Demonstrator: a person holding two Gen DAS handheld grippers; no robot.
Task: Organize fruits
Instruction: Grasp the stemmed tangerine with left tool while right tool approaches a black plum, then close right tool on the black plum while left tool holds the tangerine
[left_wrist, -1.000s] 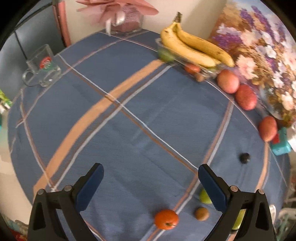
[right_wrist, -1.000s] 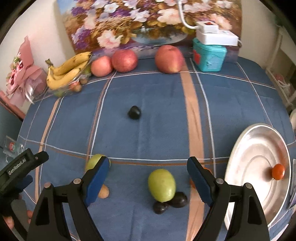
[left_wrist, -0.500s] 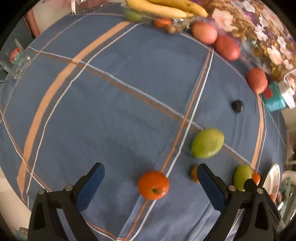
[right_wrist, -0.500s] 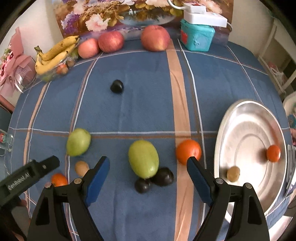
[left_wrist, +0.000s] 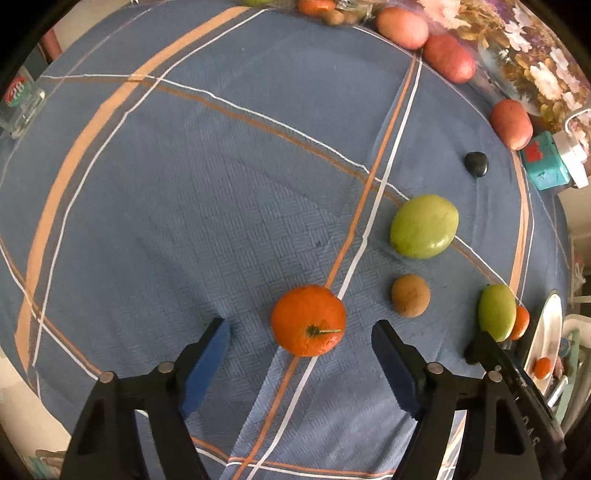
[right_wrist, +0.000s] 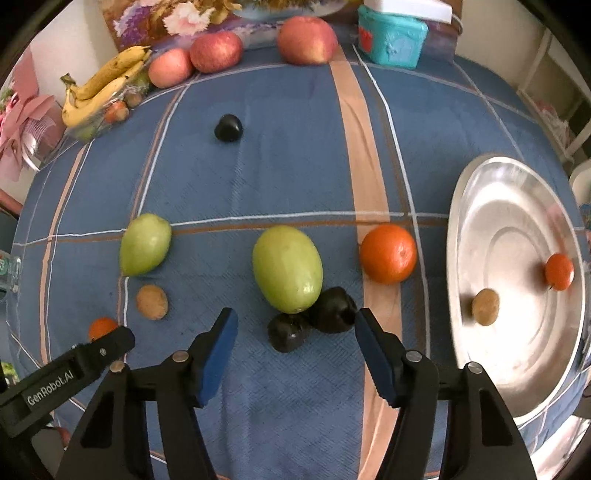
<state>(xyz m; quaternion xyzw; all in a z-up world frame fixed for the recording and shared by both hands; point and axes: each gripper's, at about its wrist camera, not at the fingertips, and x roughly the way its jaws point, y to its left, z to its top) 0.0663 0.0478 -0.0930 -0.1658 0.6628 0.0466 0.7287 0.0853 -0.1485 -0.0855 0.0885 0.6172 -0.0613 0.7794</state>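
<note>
Blue pads of left gripper closing round tangerine, gaps both sides, no contact yet. Right gripper closing over 2 dark plums, untouched; green mango touching plums behind. Tip: centre each fruit, squeeze gently, avoid nudging mango. Steel plate at right holds 2 fruits, likely drop spot.

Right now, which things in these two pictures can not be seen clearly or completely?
- Left wrist view: metal plate shows only its edge; the right gripper's finger covers its near part.
- Left wrist view: second orange is half behind a green fruit.
- Left wrist view: glass mug is cut by the lens edge.
- Right wrist view: fruits under the bananas are too small to name.
- Right wrist view: left gripper's finger hides part of a small orange.
</note>
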